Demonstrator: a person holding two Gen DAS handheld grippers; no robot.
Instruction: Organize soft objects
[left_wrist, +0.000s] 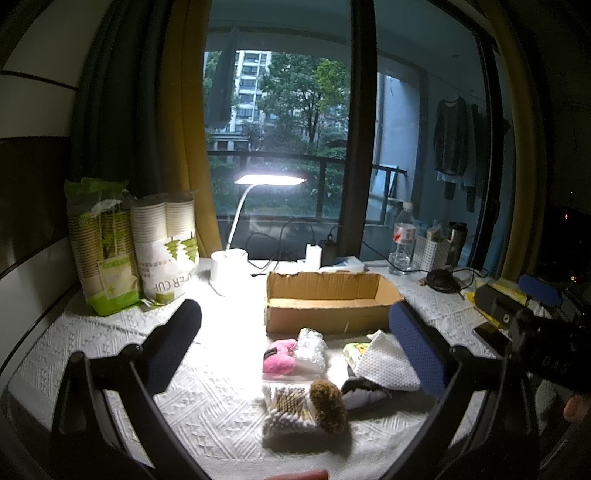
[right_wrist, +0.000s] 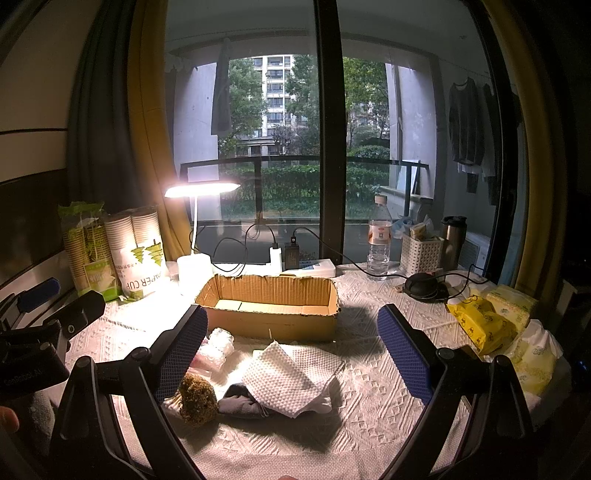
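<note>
An open cardboard box (left_wrist: 325, 308) (right_wrist: 269, 306) stands mid-table, nothing showing inside. In front of it lie a pink plush (left_wrist: 279, 357), a bag of cotton balls (left_wrist: 312, 350) (right_wrist: 218, 349), a pack of cotton swabs (left_wrist: 286, 413), a brown fuzzy ball (left_wrist: 328, 406) (right_wrist: 197, 400), a grey cloth (left_wrist: 364, 393) (right_wrist: 243, 402) and a white textured towel (left_wrist: 388, 363) (right_wrist: 291, 376). My left gripper (left_wrist: 295, 332) is open and empty above these items. My right gripper (right_wrist: 291, 343) is open and empty over the towel.
Bags of paper cups (left_wrist: 140, 251) (right_wrist: 122, 254) stand back left beside a lit desk lamp (left_wrist: 266, 181) (right_wrist: 199, 190). A water bottle (right_wrist: 379, 236), white basket (right_wrist: 421, 253), thermos (right_wrist: 452, 240) and cables sit along the window. Yellow tissue packs (right_wrist: 487, 321) lie right.
</note>
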